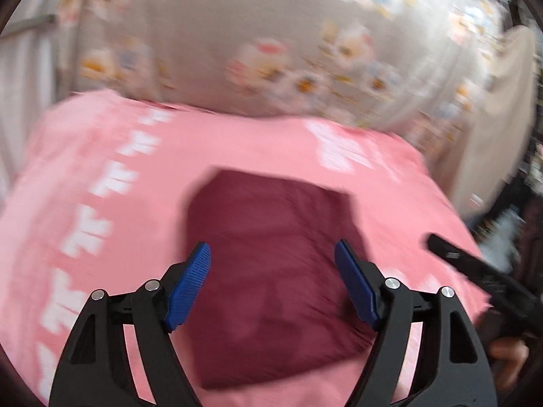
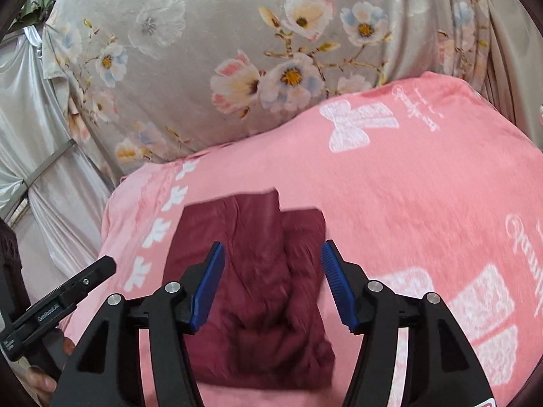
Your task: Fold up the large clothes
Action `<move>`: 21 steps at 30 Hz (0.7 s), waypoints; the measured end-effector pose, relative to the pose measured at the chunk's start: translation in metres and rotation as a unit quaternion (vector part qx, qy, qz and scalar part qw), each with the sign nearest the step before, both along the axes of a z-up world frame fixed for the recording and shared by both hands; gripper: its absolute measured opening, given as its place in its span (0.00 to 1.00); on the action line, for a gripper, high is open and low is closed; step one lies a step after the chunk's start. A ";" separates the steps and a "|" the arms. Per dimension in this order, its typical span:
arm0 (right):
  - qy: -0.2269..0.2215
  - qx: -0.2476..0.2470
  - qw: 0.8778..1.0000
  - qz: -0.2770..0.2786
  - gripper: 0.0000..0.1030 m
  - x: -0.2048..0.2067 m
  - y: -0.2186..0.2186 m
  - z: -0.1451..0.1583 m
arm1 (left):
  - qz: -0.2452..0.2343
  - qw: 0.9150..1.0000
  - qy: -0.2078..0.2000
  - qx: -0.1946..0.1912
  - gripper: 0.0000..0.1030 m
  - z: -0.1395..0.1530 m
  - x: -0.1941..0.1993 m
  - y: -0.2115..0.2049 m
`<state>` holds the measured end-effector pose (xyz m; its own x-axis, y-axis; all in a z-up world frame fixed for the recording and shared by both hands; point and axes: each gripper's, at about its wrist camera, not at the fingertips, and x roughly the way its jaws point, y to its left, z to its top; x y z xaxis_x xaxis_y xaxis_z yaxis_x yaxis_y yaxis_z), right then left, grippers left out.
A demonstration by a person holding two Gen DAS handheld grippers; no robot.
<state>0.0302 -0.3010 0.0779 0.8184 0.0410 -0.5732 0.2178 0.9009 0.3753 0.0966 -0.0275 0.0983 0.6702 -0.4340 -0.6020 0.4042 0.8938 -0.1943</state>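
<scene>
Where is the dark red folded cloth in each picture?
Left wrist view: the dark red folded cloth lies low in the middle, on the pink blanket, framed by the open jaws.
Right wrist view: the dark red folded cloth lies low, a little left of the middle, framed by the open jaws.
Shared landmark: the grey flowered fabric behind the blanket.

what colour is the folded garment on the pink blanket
Dark maroon folded garment, plain with no print, clearest in the right wrist view.
</scene>
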 end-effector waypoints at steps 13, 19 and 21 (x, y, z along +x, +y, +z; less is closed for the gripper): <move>0.099 0.032 0.992 -0.073 0.59 0.134 -0.003 -0.018 | 0.097 0.994 0.025 0.033 0.71 0.004 0.111 -0.012; 0.114 0.064 0.990 -0.060 0.06 0.112 -0.006 -0.070 | 0.082 0.993 0.061 0.059 0.71 -0.037 0.121 -0.036; 0.082 0.071 0.992 -0.072 0.05 0.092 -0.014 -0.071 | 0.079 0.993 0.066 0.062 0.71 -0.046 0.121 -0.041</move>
<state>0.1226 -0.3147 0.0070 0.7180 0.0207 -0.6957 0.4080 0.7973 0.4448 0.2175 -0.0690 0.0523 0.6354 -0.2461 -0.7319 0.2349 0.9645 -0.1204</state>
